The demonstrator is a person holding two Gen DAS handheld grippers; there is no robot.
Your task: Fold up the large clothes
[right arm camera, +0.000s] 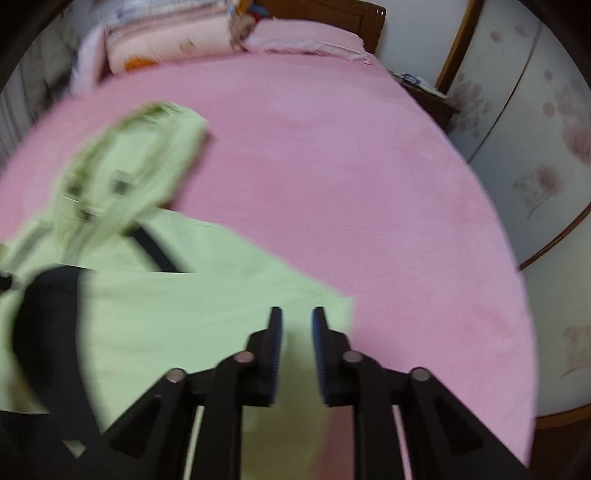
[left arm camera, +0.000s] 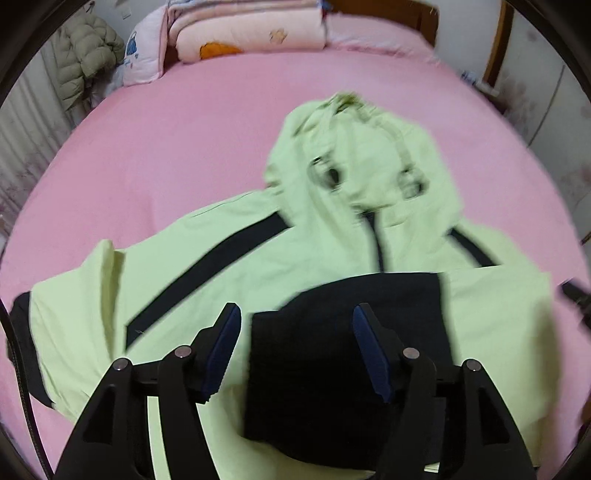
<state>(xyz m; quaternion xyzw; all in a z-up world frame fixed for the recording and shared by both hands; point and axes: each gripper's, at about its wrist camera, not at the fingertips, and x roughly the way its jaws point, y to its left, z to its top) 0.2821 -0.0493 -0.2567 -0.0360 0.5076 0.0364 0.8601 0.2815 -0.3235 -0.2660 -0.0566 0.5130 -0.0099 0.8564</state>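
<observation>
Bed [left arm camera: 177, 147]: covered in a pink sheet that fills most of both views; a wooden headboard [left arm camera: 388, 11] stands at the far end.
Jacket [left arm camera: 258, 266]: pale green with black stripes and a black panel, lying spread across the near part of the bed. Its hood [left arm camera: 369, 147] points toward the headboard. The left sleeve lies out flat toward the left edge of the left wrist view, ending in a black cuff. A green part is folded over the body on the right side, seen in the right wrist view.
Bedding [left arm camera: 251, 33]: a folded pink quilt with a cartoon print and pillows, stacked against the headboard, well apart from the jacket.
Puffer coat [left arm camera: 85, 55]: olive, hanging beside the bed at the far left.
Wardrobe [right arm camera: 535, 147]: pale floral doors to the right of the bed.
Left claw [left arm camera: 295, 317]: above the jacket's black panel, jaws well apart, nothing between the pads.
Right claw [right arm camera: 297, 321]: over the folded green edge near where it meets the pink sheet, jaws parted by a narrow gap, no cloth pinched between them.
</observation>
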